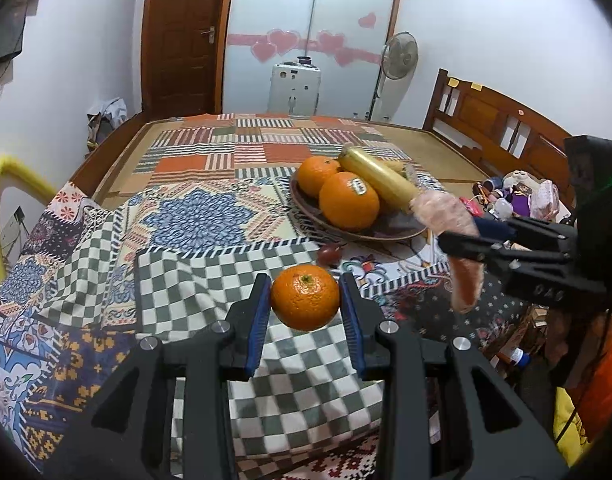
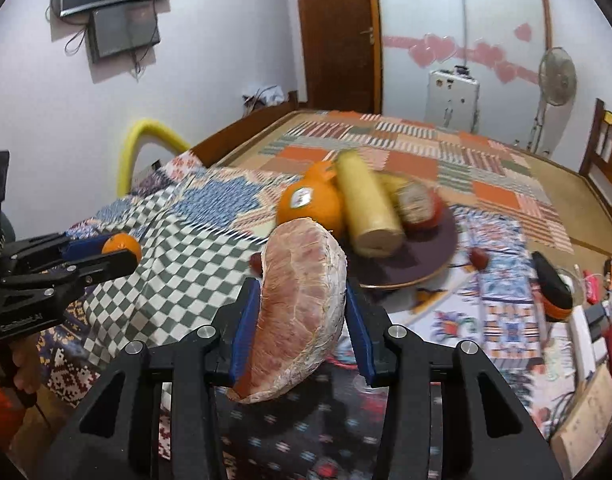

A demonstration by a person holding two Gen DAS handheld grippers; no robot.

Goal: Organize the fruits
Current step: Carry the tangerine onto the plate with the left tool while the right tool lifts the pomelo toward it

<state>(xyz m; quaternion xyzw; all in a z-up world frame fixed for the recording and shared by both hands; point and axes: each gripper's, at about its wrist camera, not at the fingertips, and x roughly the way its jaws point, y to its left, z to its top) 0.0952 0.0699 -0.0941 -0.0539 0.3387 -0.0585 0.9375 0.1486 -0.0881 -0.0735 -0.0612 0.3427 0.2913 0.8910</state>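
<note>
Left wrist view: the left gripper [image 1: 305, 300] is holding a tangerine [image 1: 305, 297] between its blue pads [image 1: 259, 316], jaws closed to the fruit's width. The fruit is sitting right at the fingertips, stem up, and appears lifted off the checked cloth [image 1: 210, 280] below it. Risk: the contact is narrow and near the tips; a round skin could be rolling or slipping out if the hand tilts or swings quickly.

Right wrist view: the right gripper [image 2: 304, 312] is clamping a pomelo wedge [image 2: 298, 312], jaws spread wide and pressing its flat faces. The wedge is standing on edge between the pads, its tip poking past the fingertips and its lower end hanging below them. Risk: the wedge is soft and overhanging; squeezing harder could be crushing the flesh, while a loose hold could be letting it pivot and drop short of the plate.

Farther out, the plate [image 1: 357, 236] is already carrying two oranges [image 1: 349, 200], a banana [image 1: 377, 180] and, in the right view, a red fruit [image 2: 419, 208]. Little bare surface is showing, so, by my judgement, a new piece set on the pile could be rolling off the rim. The right view is blurred here. A small dark-red fruit [image 1: 329, 255] is lying on the cloth just beside the plate's near rim, between plate and tangerine; a low approach could be knocking it.
</note>
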